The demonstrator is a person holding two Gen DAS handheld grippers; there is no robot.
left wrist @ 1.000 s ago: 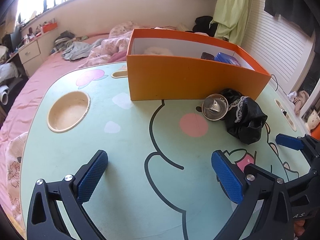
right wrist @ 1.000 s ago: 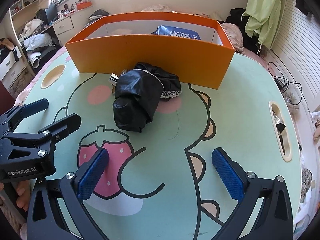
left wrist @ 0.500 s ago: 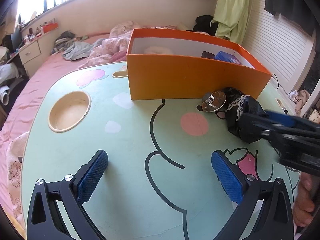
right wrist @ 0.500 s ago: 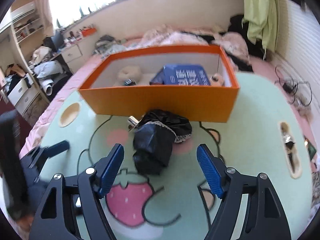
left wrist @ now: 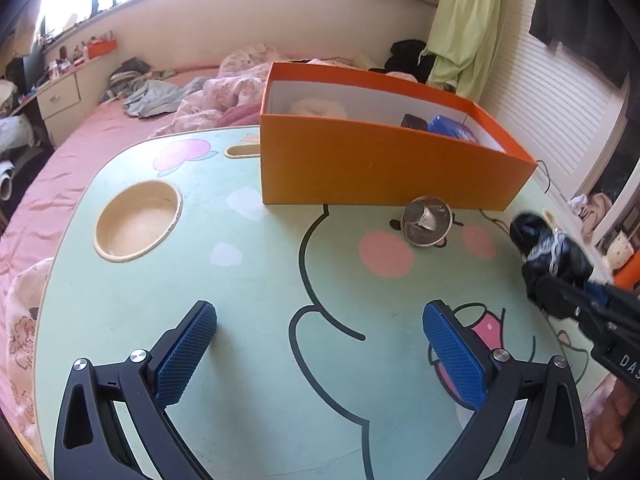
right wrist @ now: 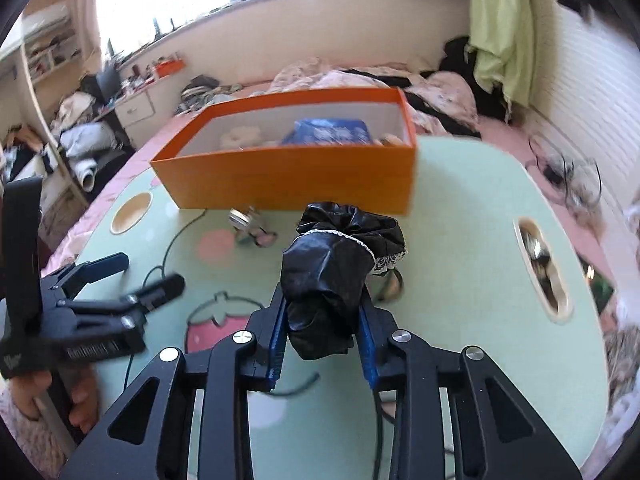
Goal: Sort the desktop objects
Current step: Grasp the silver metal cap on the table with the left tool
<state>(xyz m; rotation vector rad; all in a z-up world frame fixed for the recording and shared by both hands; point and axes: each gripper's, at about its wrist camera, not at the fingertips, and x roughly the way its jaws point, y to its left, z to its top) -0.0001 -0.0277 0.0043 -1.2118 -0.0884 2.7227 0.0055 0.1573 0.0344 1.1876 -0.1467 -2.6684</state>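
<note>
My right gripper [right wrist: 322,344] is shut on a black lace-trimmed pouch [right wrist: 332,276] and holds it above the green cartoon table [right wrist: 460,216]. The pouch also shows at the right edge of the left wrist view [left wrist: 548,252], with the right gripper [left wrist: 592,308] behind it. My left gripper [left wrist: 320,356] is open and empty over the table's near side; it shows at the left of the right wrist view [right wrist: 116,276]. An orange box [left wrist: 380,160] stands at the back, holding a blue packet [right wrist: 328,134] and other items. A small shiny metal cup [left wrist: 426,220] sits in front of the box.
A round cup recess [left wrist: 136,220] lies at the table's left, a slot [right wrist: 540,264] at its right. The table stands on a pink bed [left wrist: 60,160] with crumpled bedding behind the box. Cables [right wrist: 568,172] lie at the far right.
My right gripper moved in, closed on the black pouch and lifted it away from the metal cup toward the right. The left gripper stayed open in place.
</note>
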